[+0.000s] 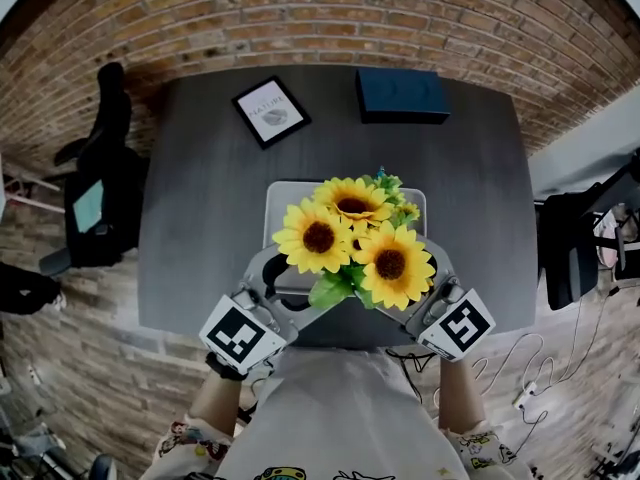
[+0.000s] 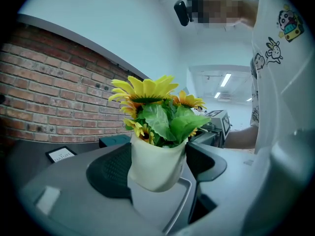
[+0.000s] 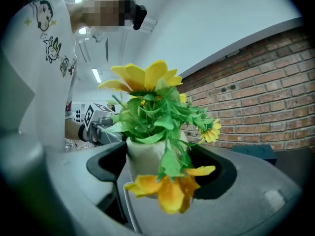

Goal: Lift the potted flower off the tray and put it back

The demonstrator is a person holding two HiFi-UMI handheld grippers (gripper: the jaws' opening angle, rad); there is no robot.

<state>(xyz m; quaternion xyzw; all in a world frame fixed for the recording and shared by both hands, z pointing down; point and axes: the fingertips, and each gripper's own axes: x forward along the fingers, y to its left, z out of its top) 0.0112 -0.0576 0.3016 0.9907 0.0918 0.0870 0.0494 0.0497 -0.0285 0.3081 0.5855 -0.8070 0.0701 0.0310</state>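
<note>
Head view, left to right: black chair (image 1: 100, 183) well left of the left gripper (image 1: 275, 283); framed card (image 1: 271, 111) reading "NATURE" and dark blue box (image 1: 401, 95) on the table (image 1: 200, 218) beyond both tools; second chair (image 1: 575, 248) right of the right gripper (image 1: 432, 290). Between the grippers, potted flower (image 1: 350, 238) held over the grey tray (image 1: 285, 200), blooms hiding the jaw tips. Each gripper's wide-set jaws clamp the white pot (image 2: 156, 163), its base seemingly just clear of the tray.

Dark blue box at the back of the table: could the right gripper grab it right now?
Probably not yet: the right gripper is closed on the white pot, and the dark blue box lies far beyond the sunflowers.
</note>
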